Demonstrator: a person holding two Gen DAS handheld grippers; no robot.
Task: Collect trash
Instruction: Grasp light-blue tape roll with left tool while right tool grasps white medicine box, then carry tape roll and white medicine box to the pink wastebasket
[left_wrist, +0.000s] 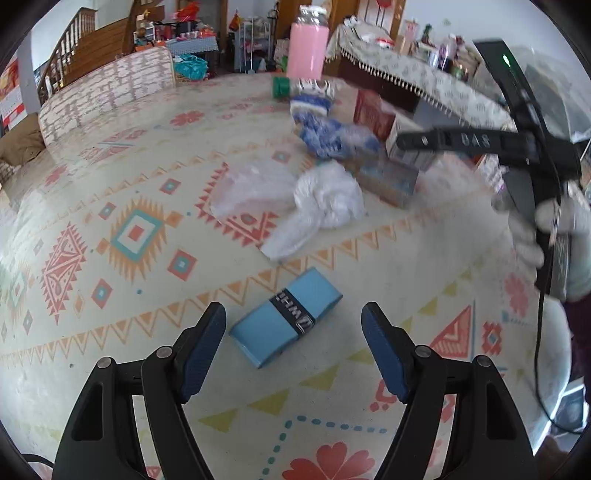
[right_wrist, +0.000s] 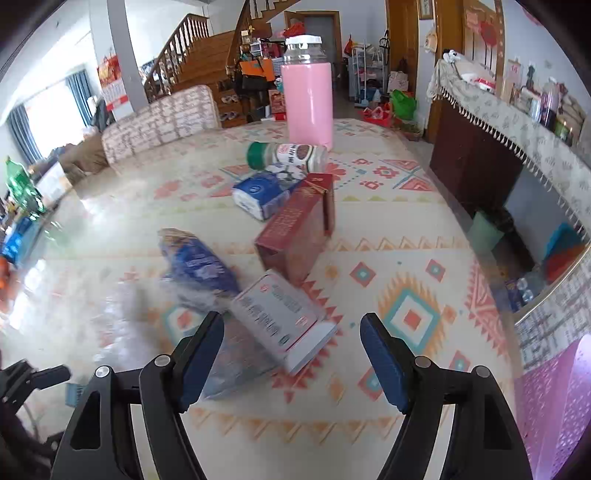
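Observation:
A light blue box with a black band (left_wrist: 286, 317) lies on the patterned tablecloth (left_wrist: 129, 258). My left gripper (left_wrist: 294, 314) hangs open over it, a finger on each side and clear of it. My right gripper (right_wrist: 293, 319) is open above a white box with pink print (right_wrist: 284, 321), its pads not touching. A blue wrapper (right_wrist: 199, 262) and clear plastic lie by its left finger. Behind lie a dark red box (right_wrist: 295, 229), a blue-white pack (right_wrist: 258, 195) and a green-capped jar (right_wrist: 288, 155) on its side. A crumpled white bag (left_wrist: 325, 199) lies beyond the blue box.
A tall pink bottle (right_wrist: 308, 99) stands at the table's far end. A cabinet with a fringed cloth (right_wrist: 480, 122) runs along the right, with a green bin (right_wrist: 485, 232) on the floor below. A pink perforated surface (right_wrist: 554, 406) shows at the lower right. A gloved hand (left_wrist: 554, 229) holds the right gripper.

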